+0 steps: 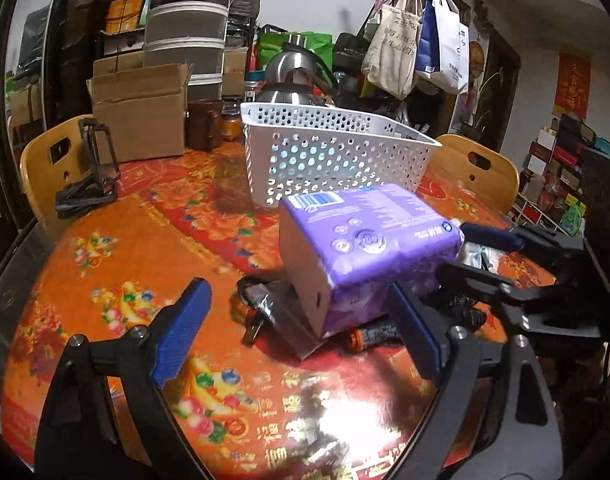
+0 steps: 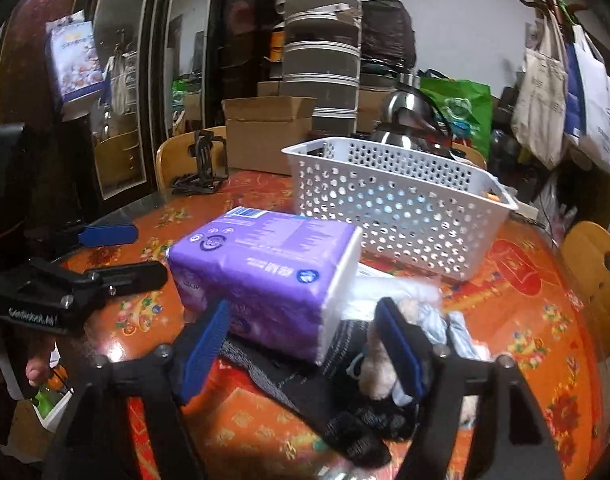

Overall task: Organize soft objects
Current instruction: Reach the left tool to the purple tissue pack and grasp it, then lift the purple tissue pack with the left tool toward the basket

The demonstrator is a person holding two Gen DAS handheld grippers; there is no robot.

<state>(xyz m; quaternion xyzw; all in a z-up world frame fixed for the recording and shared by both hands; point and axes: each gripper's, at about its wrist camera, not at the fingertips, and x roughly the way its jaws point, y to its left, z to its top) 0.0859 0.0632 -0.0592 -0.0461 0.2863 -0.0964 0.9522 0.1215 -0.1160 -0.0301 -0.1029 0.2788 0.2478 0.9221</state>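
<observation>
A purple tissue pack (image 1: pixel 361 248) rests tilted on a pile of soft things in front of the white perforated basket (image 1: pixel 325 152). My left gripper (image 1: pixel 301 332) is open, its blue pads on either side of the pack's near end, not touching. In the right wrist view my right gripper (image 2: pixel 301 340) is open around the pack's (image 2: pixel 265 264) near lower edge. Under the pack lie a dark knitted cloth (image 2: pixel 305 376), a beige plush toy (image 2: pixel 381 364) and light cloth (image 2: pixel 437 320). The basket (image 2: pixel 401 204) stands just behind. The other gripper (image 2: pixel 105 256) shows at left.
The round table has an orange flowered cover (image 1: pixel 145 264). A cardboard box (image 1: pixel 141 112), brown mug (image 1: pixel 205 124), steel kettle (image 1: pixel 297 76) and black cable with holder (image 1: pixel 85 192) stand at the back. Wooden chairs (image 1: pixel 481 164) ring the table.
</observation>
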